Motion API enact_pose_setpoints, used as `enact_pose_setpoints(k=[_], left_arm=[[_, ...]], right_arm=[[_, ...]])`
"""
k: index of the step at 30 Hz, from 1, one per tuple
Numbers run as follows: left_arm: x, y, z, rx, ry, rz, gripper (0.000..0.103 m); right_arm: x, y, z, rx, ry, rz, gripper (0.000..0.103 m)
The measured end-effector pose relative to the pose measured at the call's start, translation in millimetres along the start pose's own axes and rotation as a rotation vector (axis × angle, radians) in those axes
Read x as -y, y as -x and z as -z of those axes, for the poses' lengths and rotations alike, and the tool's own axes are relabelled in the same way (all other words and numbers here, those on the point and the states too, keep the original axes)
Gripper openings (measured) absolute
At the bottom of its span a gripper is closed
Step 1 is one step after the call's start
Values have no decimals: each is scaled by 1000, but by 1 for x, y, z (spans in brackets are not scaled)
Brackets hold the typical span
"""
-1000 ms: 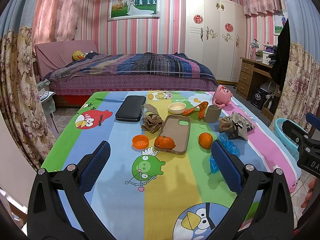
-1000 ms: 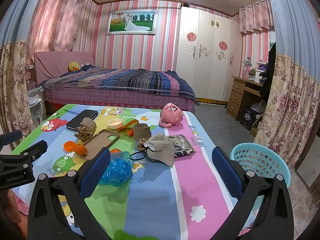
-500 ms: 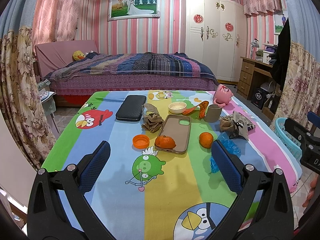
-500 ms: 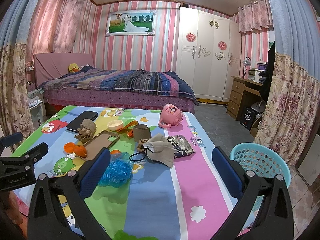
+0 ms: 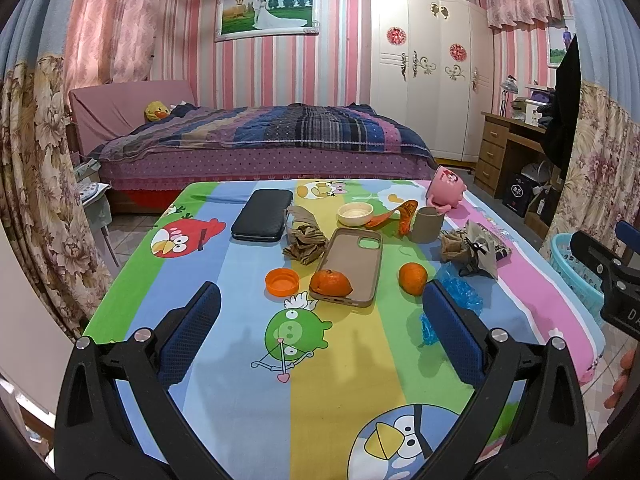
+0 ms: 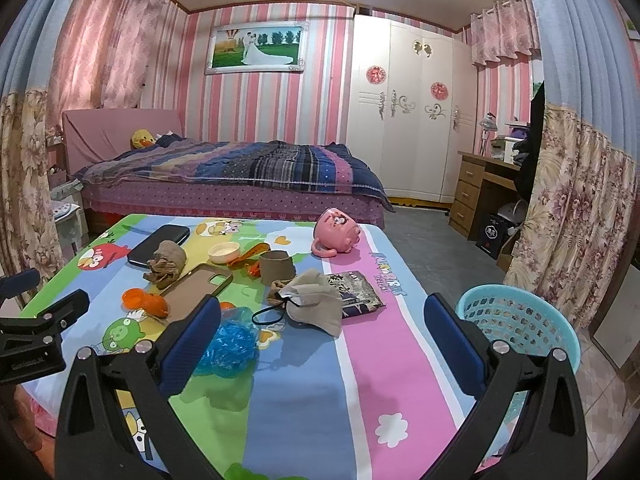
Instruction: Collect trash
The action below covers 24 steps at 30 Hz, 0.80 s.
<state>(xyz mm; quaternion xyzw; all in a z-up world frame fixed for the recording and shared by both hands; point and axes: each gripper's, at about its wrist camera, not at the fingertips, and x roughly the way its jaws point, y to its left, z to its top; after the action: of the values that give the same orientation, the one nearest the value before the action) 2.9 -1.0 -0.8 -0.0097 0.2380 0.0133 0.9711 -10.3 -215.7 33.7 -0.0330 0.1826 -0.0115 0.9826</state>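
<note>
— Has any trash gone in yet?
— I think not. The blue basket (image 6: 520,330) by the tabletop (image 5: 340,368) looks empty. Both the left gripper (image 5: 322,332) and right gripper (image 6: 320,342) hang with jaws wide apart, holding nothing.
— What's left?
— Two oranges, one blue wrapper (image 6: 230,344), one orange lid (image 5: 282,281), two crumpled paper wads.

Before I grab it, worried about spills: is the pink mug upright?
Tipped: the pink mug lies on its side, handle on the cloth.
</note>
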Motion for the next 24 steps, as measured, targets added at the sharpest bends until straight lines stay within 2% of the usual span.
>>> enact_pose_setpoints(k=[10, 15, 18, 20, 24], left_arm=[[-5, -9, -1, -27, 15, -13, 98], [-12, -17, -20, -24, 17, -24, 98], [-19, -23, -35, -11, 36, -26, 98], [-21, -30, -45, -8, 29, -22, 98], [-23, -45, -54, -5, -5, -33, 98]], right_arm=[[15, -10, 1, -4, -47, 2, 99], [16, -13, -3, 15, 11, 25, 99], [10, -18, -8, 30, 72, 79, 99], [10, -23, -11, 17, 63, 65, 99], [7, -48, -10, -67, 10, -53, 99]])
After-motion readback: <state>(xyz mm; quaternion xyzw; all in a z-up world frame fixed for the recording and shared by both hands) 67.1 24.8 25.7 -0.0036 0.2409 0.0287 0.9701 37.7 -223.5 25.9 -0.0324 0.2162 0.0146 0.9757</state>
